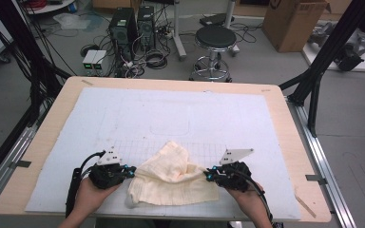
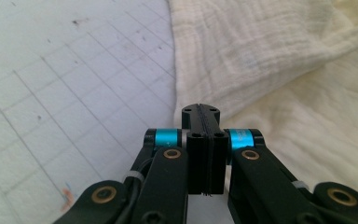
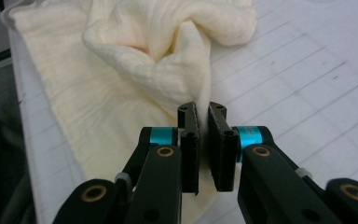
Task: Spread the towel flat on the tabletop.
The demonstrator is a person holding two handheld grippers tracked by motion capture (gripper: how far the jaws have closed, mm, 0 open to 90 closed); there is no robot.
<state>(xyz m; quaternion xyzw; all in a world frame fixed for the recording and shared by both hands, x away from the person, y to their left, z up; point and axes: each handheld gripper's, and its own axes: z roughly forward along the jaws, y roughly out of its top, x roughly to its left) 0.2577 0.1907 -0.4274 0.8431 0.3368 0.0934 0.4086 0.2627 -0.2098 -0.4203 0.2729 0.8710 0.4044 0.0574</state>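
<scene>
One cream cloth [image 1: 173, 178] of crinkled, gauzy weave was seen lying on the near middle of the counter [image 1: 285, 118], partly flat and partly bunched into a soft, folded hump at its upper part. The counter was made of pale wood with rounded corners and was covered by one white mat [image 1: 123, 114] marked with a faint grid of thin lines and a few small dark specks.

Two grippers were counted, each black with blue bands behind the fingers and a grey three-cornered plate on top, one held in each hand.

The left gripper [image 2: 200, 113] was placed at the cloth's left edge; in the left gripper view its fingers [image 2: 193, 140] were pressed together with no gap, and whether any fabric was caught between them could not be told.

The right gripper [image 3: 203, 108] was set at the cloth's right side. Its fingers [image 3: 189, 140] were parted by a narrow slot, and a raised fold of the cloth was seen meeting that slot at the tips, apparently pinched there.
</scene>
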